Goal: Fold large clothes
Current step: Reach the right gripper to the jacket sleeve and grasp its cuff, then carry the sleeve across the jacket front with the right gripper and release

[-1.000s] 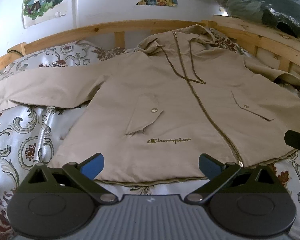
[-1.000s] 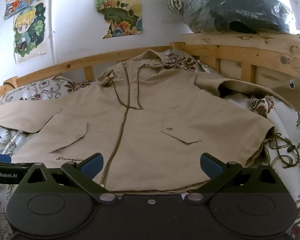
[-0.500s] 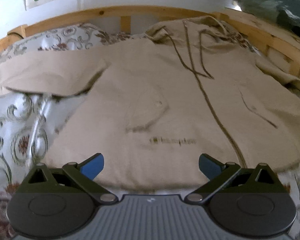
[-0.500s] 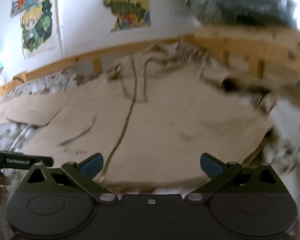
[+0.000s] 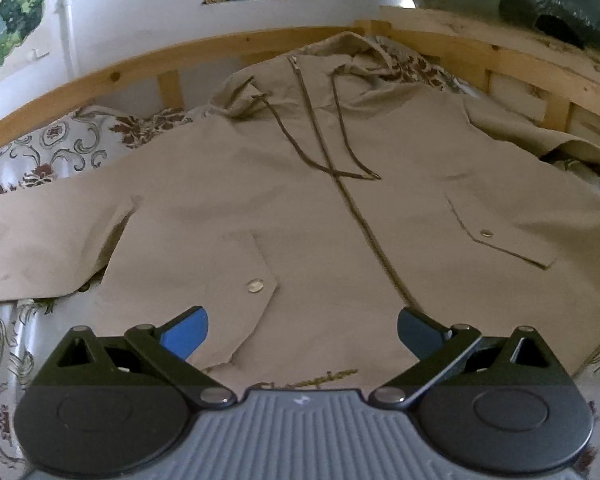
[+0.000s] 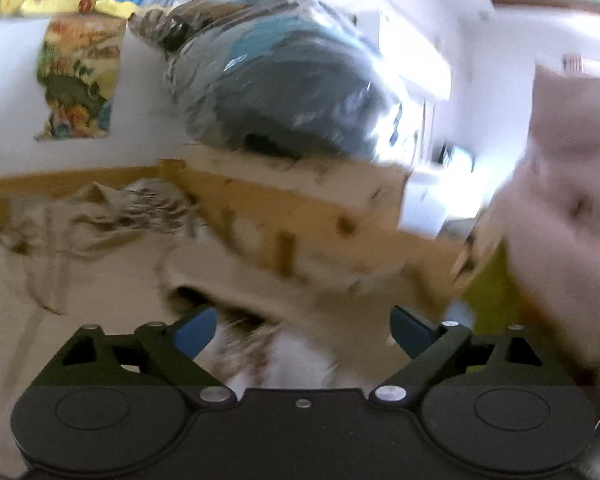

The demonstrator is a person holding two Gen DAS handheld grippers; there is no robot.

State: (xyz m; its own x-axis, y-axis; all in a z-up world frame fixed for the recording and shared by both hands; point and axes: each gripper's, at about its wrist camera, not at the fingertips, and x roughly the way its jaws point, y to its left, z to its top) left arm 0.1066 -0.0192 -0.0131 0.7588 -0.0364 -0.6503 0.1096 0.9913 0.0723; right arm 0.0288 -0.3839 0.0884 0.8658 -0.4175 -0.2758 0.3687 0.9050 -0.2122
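Beige zip-front hooded cotton jacket (image 5: 340, 216) spread flat on floral bedspread (image 5: 52, 148). Judged soft, limp, light; best pinched at sleeve cuff. Left gripper (image 5: 302, 330) gaping, empty; right gripper (image 6: 302, 330) closing, nothing held.

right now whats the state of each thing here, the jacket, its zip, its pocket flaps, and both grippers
beige hooded jacket: spread flat, front up, on the bed, unfolded
zip: closed
pocket flaps: lying down, snaps showing
drawstrings: loose, crossed on the chest
left gripper: open, empty, over the hem
right gripper: jaws closing, nothing held, view blurred
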